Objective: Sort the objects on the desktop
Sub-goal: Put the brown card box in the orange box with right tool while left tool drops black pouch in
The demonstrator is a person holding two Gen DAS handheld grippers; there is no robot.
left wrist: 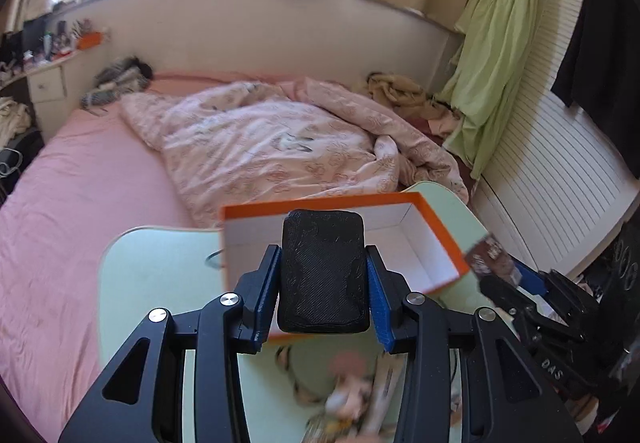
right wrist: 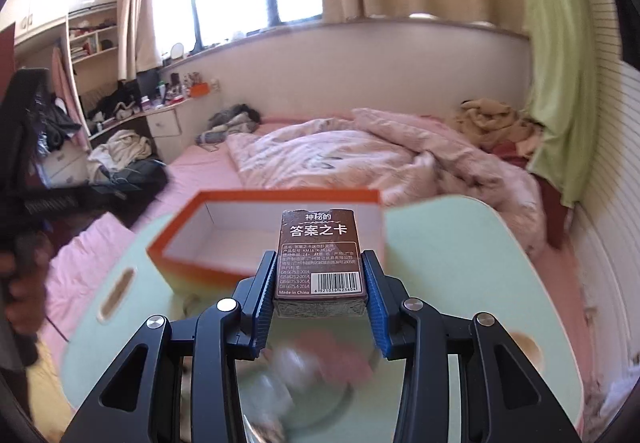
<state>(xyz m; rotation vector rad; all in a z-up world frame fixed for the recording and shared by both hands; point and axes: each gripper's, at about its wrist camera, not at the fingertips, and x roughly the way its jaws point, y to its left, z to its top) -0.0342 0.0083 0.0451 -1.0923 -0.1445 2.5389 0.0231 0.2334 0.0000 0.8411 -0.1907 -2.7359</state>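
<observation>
Clearly both grippers carry something above the pale green table (right wrist: 460, 251). In the left wrist view, the left gripper (left wrist: 323, 283) sits at lower centre, its blue-padded fingers (left wrist: 378, 295) clamped on the two sides of a black pouch (left wrist: 323, 271) with a woven texture, held upright between them. Behind the pouch, at centre frame, an open orange box (left wrist: 436, 227) with a white inside shows empty. At the right edge of that view the right gripper (left wrist: 516, 283) appears, blurred, with a brown card box (left wrist: 488, 253) in it.

In the right wrist view, the same gripper (right wrist: 320, 283) is at lower centre, its pads pressed against both sides of the card box (right wrist: 320, 255), whose label and barcode face the camera. The orange box (right wrist: 224, 227) lies just beyond it, centre left on the table. Blurred small items (right wrist: 304, 371) lie below the fingers. A pink bed (right wrist: 360, 159) with a rumpled quilt fills the background.
</observation>
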